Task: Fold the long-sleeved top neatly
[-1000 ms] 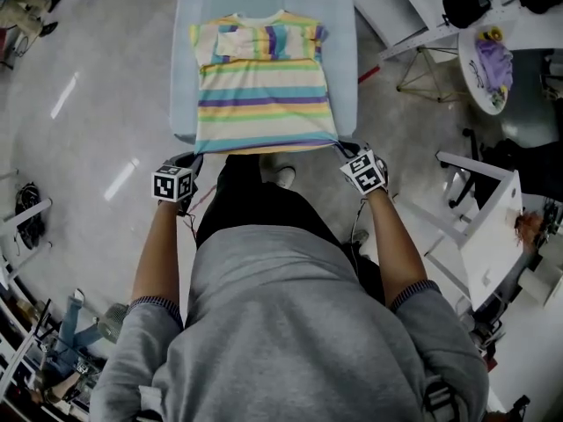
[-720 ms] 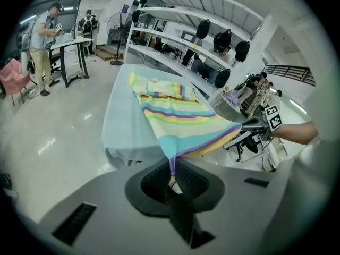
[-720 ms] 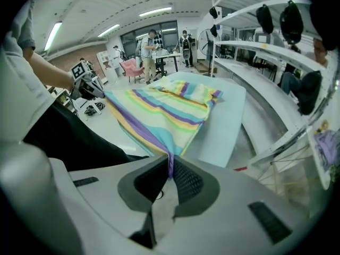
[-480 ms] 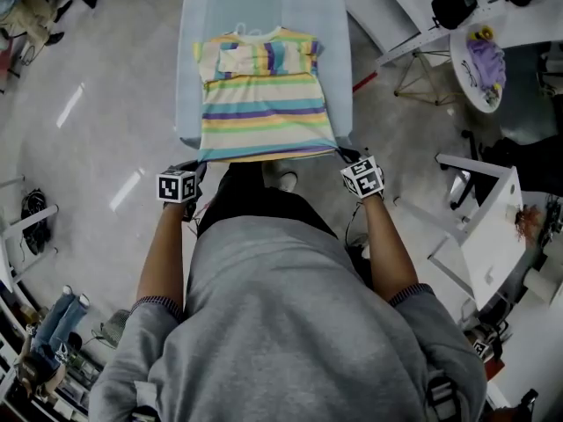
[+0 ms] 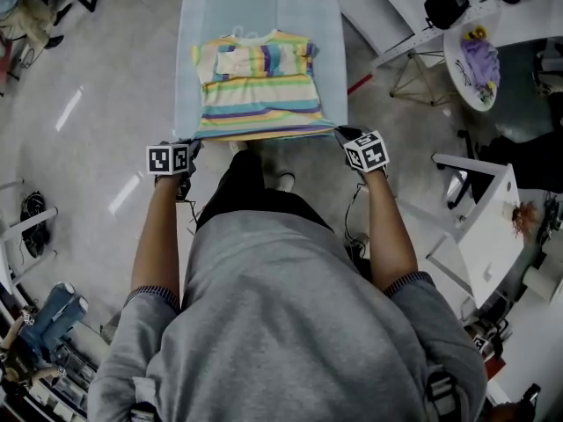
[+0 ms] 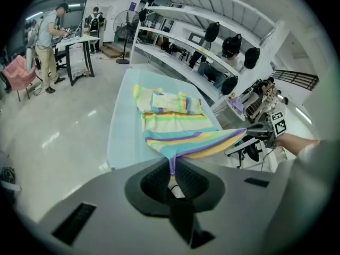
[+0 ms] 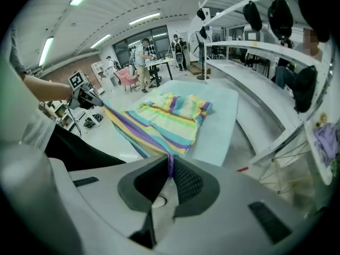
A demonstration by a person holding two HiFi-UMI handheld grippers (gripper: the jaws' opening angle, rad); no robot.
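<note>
The person [image 5: 290, 323] in grey fills the lower frame of the head view. Just above, at middle left, the left gripper [image 5: 190, 148] has its jaws pressed together on one corner of the top's [image 5: 259, 86] hem. At middle right the right gripper [image 5: 339, 134] is clamped the same way on the other corner. The hem hangs taut between them, lifted off the near edge of the pale blue table [image 5: 189, 25]. Farther up, the rest of the striped top lies flat there, collar at the far end.
</note>
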